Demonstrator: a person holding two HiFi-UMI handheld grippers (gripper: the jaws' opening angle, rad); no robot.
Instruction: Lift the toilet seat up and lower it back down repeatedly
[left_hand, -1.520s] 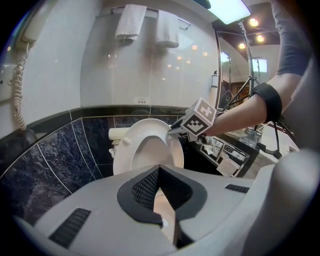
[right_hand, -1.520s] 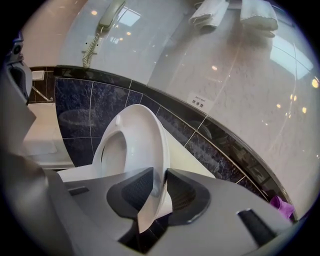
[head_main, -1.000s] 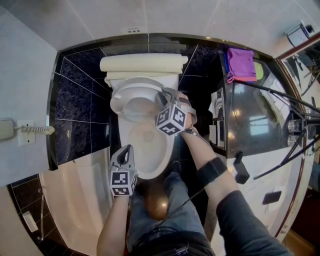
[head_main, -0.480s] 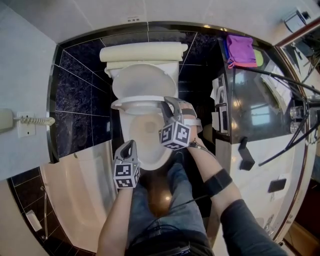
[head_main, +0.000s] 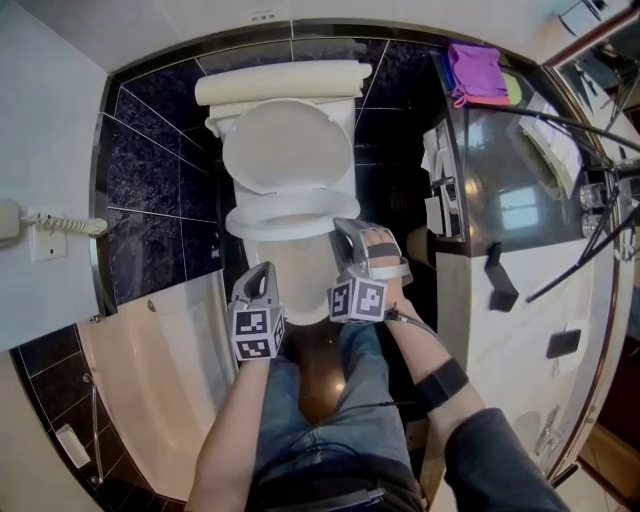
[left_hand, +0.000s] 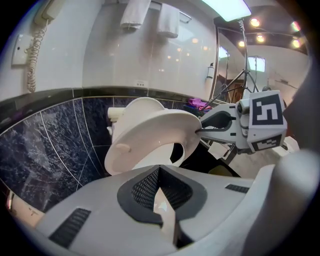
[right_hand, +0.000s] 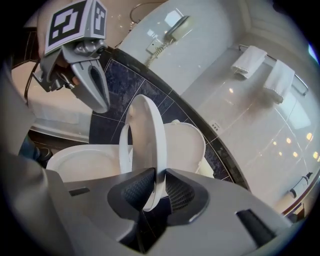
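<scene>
The white toilet seat (head_main: 285, 218) hangs partway between the raised lid (head_main: 285, 145) and the bowl (head_main: 290, 272). My right gripper (head_main: 345, 228) is shut on the seat's front rim. In the right gripper view the rim (right_hand: 150, 145) stands on edge between the pads of that gripper (right_hand: 154, 192). My left gripper (head_main: 262, 272) hovers at the bowl's front left, jaws together and holding nothing. The left gripper view shows the tilted seat (left_hand: 150, 132) ahead of the left gripper (left_hand: 160, 195), with the right gripper (left_hand: 205, 129) clamped on its edge.
The cistern (head_main: 280, 83) backs onto dark tiles. A bathtub (head_main: 150, 350) lies at the left and a wall phone (head_main: 20, 225) beyond it. A glossy vanity (head_main: 500, 200) with a purple cloth (head_main: 478, 70) stands at the right. The person's legs (head_main: 330, 400) are below.
The right gripper has drawn back toward the person with the seat in it, and the seat has swung down away from the lid. The left gripper has barely shifted.
</scene>
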